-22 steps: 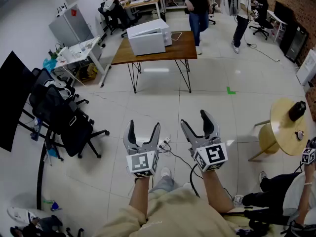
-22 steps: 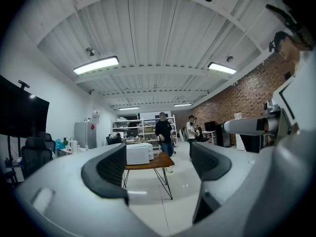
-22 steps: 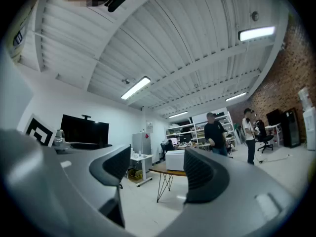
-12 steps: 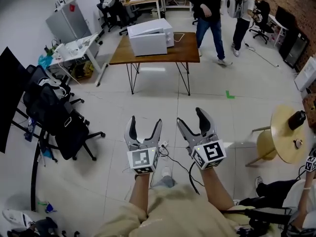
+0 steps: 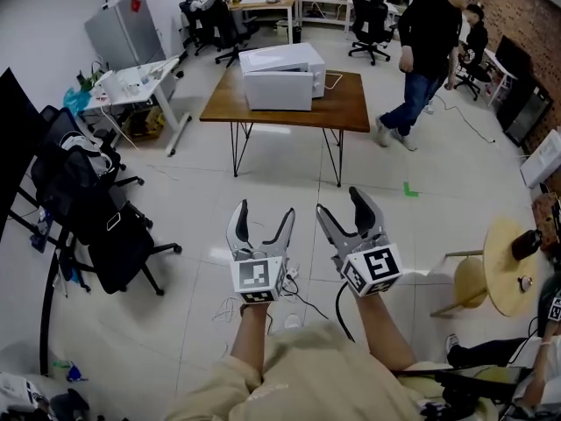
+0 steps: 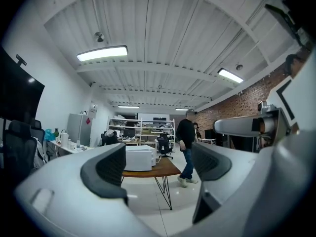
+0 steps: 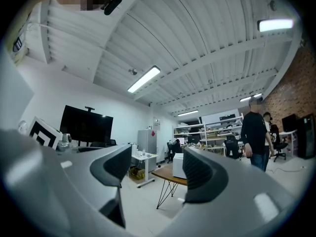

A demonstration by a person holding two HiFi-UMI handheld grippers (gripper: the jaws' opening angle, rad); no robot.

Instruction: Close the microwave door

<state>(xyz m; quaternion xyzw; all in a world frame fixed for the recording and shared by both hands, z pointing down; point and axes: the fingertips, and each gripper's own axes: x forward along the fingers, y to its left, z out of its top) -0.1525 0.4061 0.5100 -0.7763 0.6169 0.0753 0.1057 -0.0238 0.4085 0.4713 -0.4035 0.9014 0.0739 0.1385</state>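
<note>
Tiled floor [image 5: 263, 174], open-plan office. Both claws hang in mid-air over it, touching nothing.

- left gripper [image 5: 265, 210]: jaws spread wide, nothing between the pads.
- right gripper [image 5: 342, 204]: the same, wide apart and empty.
- The two sit side by side, near each other but not touching. Both aim at the wooden table [image 5: 351, 112], which is well apart from them across the floor.
- microwave [image 5: 280, 77]: white, on the table's back-left part, with a cable trailing off its right side. It's too far off to tell whether the door is ajar.
- person in black [image 5: 425, 42]: mid-stride just beside the table's right end.
- Left side has a black office chair [image 5: 101, 222] draped with bags. A white desk [image 5: 140, 82] and a grey fridge [image 5: 123, 29] stand further back.
- Right side has a round wooden side table [image 5: 504, 270] and a brick wall.
- Shelving and more chairs line the back wall.
</note>
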